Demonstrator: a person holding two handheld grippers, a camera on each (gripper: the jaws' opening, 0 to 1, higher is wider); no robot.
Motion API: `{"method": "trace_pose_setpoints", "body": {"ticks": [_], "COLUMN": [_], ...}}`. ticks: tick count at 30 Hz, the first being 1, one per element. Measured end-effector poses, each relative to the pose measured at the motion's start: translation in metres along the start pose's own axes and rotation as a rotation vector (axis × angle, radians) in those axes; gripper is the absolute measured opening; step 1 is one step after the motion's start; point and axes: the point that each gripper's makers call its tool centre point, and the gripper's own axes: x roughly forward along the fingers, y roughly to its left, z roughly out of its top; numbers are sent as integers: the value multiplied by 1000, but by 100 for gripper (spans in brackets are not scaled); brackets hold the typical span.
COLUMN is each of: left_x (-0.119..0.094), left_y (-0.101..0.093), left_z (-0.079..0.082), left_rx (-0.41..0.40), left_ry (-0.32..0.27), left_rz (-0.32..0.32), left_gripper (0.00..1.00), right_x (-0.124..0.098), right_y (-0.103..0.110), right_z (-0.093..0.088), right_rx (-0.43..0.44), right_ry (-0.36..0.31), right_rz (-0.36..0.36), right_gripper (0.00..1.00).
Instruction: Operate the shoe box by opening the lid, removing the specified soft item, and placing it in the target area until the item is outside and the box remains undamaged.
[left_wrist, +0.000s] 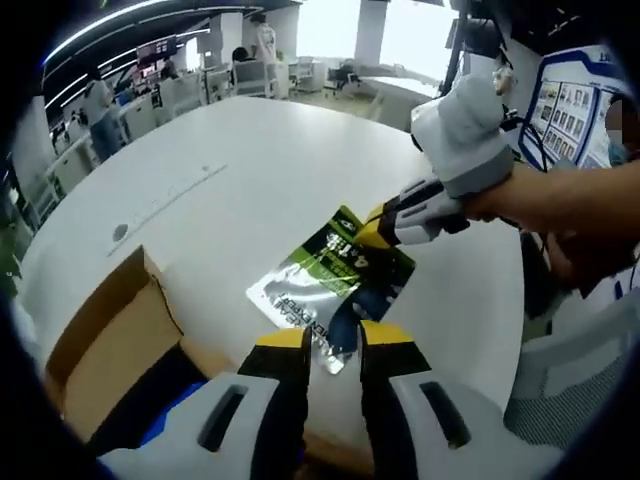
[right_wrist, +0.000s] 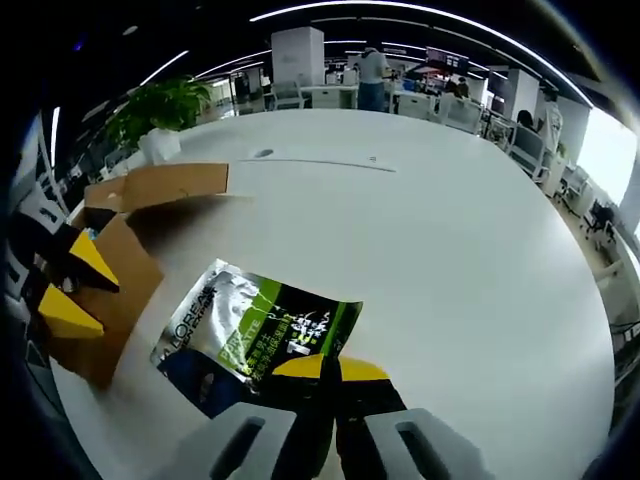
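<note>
Green-and-silver foil sachet (right_wrist: 255, 335) already out, flat on white round tabletop (right_wrist: 430, 250) at 3 o'clock of open brown cardboard shoe box (right_wrist: 125, 270), right claw (right_wrist: 330, 370) pinched onto its edge, left claw (left_wrist: 332, 345) slightly parted, empty; only release left.

Ceiling strip lights (right_wrist: 400, 12) illuminate both views brightly and evenly. Windows (left_wrist: 340, 25) at 12 o'clock in the left gripper view overexpose to white. The white table (right_wrist: 450, 230) shows soft glare. Fisheye curvature bends edges; background detail is blurred.
</note>
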Motion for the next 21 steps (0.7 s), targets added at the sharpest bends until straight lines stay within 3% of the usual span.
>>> {"method": "trace_pose_setpoints", "body": {"ticks": [14,21], "left_x": [-37,-55], "left_y": [26,46], "left_z": [-2,-14], "left_rx": [-88,-115], "left_ry": [-73,-83], "left_rz": [52,105], "left_gripper": [21,21], "right_x": [12,16], "right_y": [19,30], "right_z": [13,17], "right_rx": [-32,-70], "right_ry": [6,12], "right_rz": [34,48], "right_gripper": [0,0]}}
